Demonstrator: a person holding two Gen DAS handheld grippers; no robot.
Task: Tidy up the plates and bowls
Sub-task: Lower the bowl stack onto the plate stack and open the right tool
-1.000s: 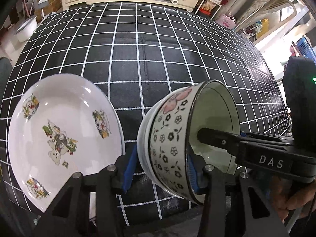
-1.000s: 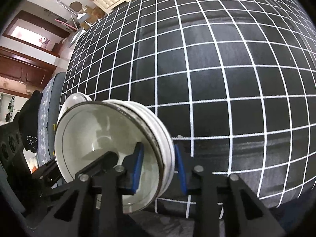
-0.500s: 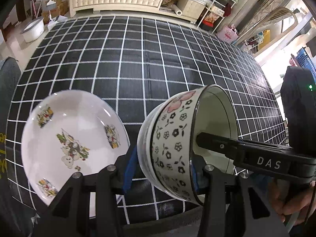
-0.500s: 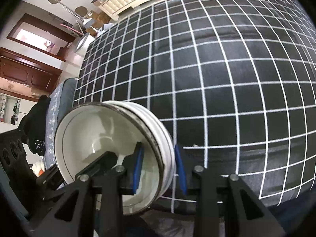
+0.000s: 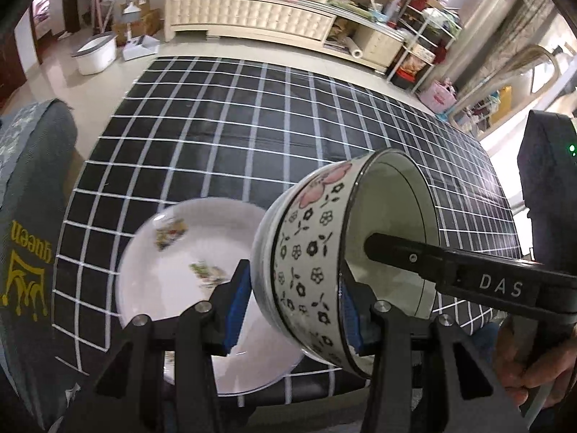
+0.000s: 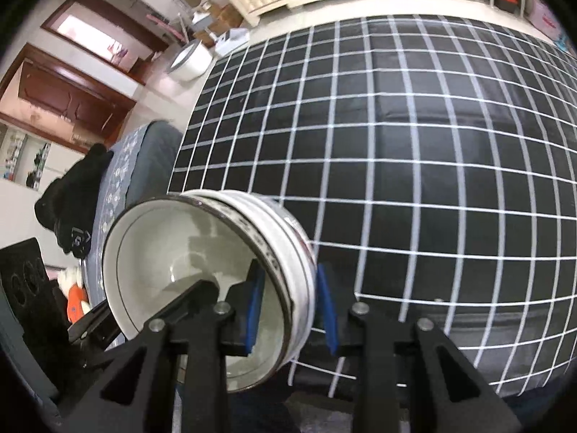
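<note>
**Bowl stack in transit**

Left tongs and right tongs both clamped on the nested bowls, tilted above the tabletop's near edge. Plate near-left. Next, probably: level, then set down.

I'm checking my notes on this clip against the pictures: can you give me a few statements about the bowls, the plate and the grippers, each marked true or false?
1. Both grippers hold the stacked bowls. True: the left gripper and the right gripper each clamp the rim.
2. The bowls stand upright on the cloth. False: they are tipped on their side, off the checked tablecloth.
3. The white plate lies on the cloth. True.
4. The outer bowl is plain white. False: it bears black flowers.
</note>
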